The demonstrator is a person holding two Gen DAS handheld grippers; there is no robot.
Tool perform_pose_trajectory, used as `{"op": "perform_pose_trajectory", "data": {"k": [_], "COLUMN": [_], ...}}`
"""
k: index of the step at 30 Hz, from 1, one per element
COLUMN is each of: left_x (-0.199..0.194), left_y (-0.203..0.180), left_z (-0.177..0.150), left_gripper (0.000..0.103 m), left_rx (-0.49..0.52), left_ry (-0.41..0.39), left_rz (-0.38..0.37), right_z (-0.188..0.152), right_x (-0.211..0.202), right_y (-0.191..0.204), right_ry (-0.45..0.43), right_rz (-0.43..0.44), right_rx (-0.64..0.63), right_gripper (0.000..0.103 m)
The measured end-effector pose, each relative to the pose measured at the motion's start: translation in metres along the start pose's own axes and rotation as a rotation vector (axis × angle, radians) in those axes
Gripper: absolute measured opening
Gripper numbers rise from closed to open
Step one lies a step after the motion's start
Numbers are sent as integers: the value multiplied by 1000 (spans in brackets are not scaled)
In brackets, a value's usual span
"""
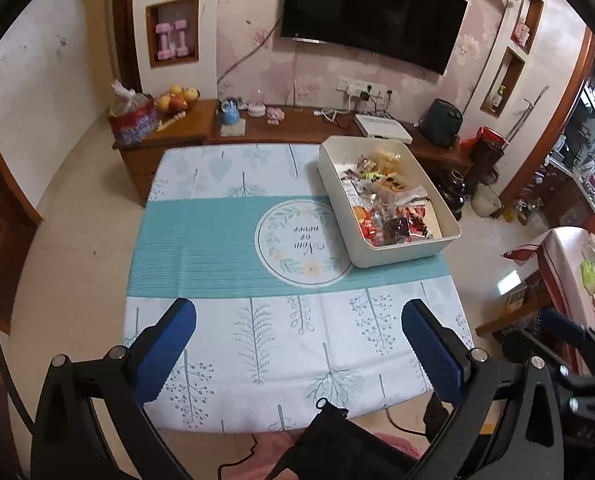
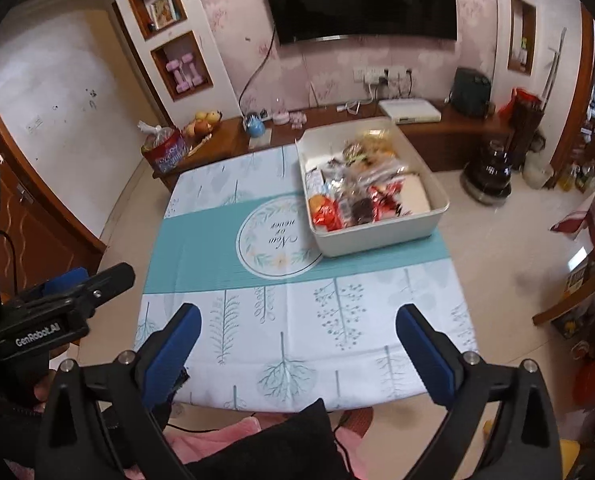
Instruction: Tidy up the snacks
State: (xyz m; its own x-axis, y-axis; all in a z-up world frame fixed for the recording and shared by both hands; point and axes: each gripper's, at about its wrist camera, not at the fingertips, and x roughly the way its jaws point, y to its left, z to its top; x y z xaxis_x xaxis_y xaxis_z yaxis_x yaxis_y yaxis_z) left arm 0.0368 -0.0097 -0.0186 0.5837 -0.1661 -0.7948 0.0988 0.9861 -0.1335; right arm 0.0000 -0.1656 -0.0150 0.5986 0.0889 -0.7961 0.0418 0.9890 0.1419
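Observation:
A white rectangular bin (image 1: 401,254) stands on the far right part of the table and holds several wrapped snacks (image 1: 389,204). It also shows in the right wrist view (image 2: 377,240), with the snacks (image 2: 357,196) piled inside. My left gripper (image 1: 297,312) is open and empty, held above the table's near edge, well short of the bin. My right gripper (image 2: 297,316) is open and empty too, above the near edge. The left gripper's body (image 2: 57,304) shows at the left of the right wrist view.
The table carries a white and teal cloth (image 1: 217,240) with a round wreath print (image 1: 301,240). Behind it runs a low wooden cabinet (image 1: 289,128) with fruit, a red bag (image 1: 131,120) and a white set-top box. A TV (image 1: 373,12) hangs above.

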Motion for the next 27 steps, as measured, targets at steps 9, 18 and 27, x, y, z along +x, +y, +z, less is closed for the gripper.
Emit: {"op": "perform_pose_trajectory", "data": {"k": [9,18,27], "left_x": [-22,-27,-27], "left_y": [-15,-18,-22], "left_z": [-13,-20,-17], "left_gripper": [102,102,102], "left_rx": [-22,-60,-62], "left_ry": [-81,-107,-122], "left_rz": [108,183,229], "right_z": [-11,-5,0], "right_x": [-13,-9,-9], "right_y": [-5,-1,-2], "right_ry": [-47,-39,-36], "right_rz": [43,70,86], "right_rx": [-5,-71,-101], "right_gripper": [99,99,99]}}
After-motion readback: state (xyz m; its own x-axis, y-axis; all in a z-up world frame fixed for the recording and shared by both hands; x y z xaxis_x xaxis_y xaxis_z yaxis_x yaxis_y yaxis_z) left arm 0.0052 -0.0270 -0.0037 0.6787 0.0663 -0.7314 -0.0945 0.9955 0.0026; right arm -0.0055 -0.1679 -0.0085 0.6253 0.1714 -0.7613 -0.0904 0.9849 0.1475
